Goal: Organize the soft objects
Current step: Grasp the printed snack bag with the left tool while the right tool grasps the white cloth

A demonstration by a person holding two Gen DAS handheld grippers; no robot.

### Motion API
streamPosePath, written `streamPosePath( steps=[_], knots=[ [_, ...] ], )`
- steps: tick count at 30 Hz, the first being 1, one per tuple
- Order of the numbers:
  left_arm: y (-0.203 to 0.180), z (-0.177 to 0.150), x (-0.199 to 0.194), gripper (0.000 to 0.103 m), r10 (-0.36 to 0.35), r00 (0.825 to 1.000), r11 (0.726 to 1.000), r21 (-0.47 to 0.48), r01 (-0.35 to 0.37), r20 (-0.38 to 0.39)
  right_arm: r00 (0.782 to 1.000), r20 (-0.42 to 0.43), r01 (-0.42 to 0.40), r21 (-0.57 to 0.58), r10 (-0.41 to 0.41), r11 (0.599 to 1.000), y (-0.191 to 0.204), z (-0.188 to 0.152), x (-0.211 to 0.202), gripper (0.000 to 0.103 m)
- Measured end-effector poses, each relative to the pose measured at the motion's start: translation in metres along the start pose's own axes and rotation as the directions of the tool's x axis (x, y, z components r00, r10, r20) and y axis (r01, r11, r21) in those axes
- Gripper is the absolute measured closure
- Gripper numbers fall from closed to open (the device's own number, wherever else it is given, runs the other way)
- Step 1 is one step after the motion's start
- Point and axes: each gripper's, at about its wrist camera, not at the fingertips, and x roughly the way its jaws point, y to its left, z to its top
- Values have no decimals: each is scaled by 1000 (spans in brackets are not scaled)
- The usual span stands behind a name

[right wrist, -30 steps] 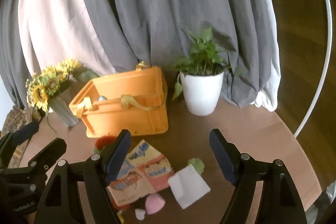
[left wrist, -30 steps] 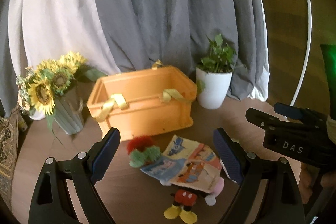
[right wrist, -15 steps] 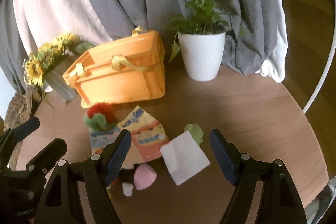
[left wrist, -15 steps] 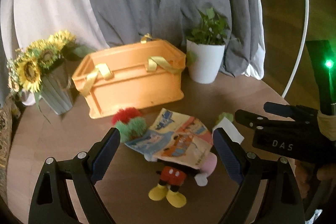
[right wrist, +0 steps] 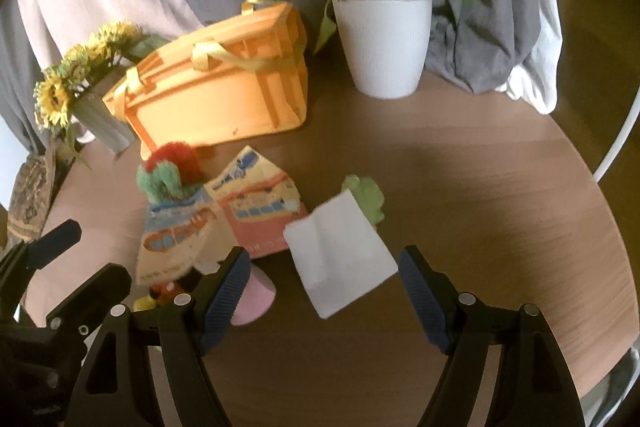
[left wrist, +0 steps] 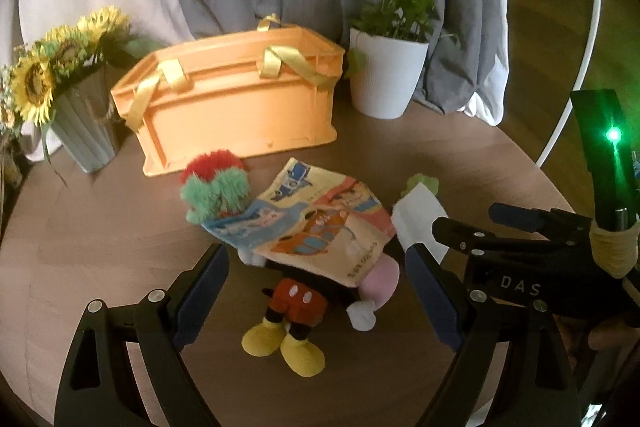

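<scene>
Soft objects, one lot, laid out on your round wooden tabletop (right wrist: 500, 187) in front of the orange crate (left wrist: 236, 107), which is the landmark for every entry here. Item: red-and-green fuzzy toy (left wrist: 214, 183), just in front of the crate's near wall, toward its left end. Item: printed cloth with cartoon vehicles (left wrist: 316, 223), in front of the crate and touching the fuzzy toy, draped over the upper part of a mouse plush. Item: mouse plush in red shorts and yellow shoes (left wrist: 296, 307), farther from the crate than the cloth, legs pointing away from it. Item: pink soft piece (right wrist: 254, 297), beside the plush on the side away from the crate. Item: white folded cloth (right wrist: 340, 255), in front of the crate's right end and well apart from it, with a small green soft thing (right wrist: 366, 197) touching its crate-side corner. Fixtures: white potted plant (right wrist: 384, 43) just right of the crate; sunflowers in a grey vase (left wrist: 76, 99) just left of it; grey and white drapes behind. Your left gripper (left wrist: 316, 303) stands with its jaws wide apart around the mouse plush, nothing clamped. Your right gripper (right wrist: 324, 301) stands with its jaws apart around the near edge of the white folded cloth, likewise empty.
</scene>
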Motion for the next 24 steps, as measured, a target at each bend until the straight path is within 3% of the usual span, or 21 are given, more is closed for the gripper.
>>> streamPosePath(
  steps=[17, 24],
  knots=[
    [-3, -4, 45, 16, -12, 996, 997, -72, 6, -84, 995, -94, -40, -6, 39, 999, -15, -5, 48, 28],
    [-4, -4, 50, 25, 11, 996, 998, -68, -17, -88, 993, -111, -47, -2, 46, 999, -18, -7, 64, 33]
  ],
)
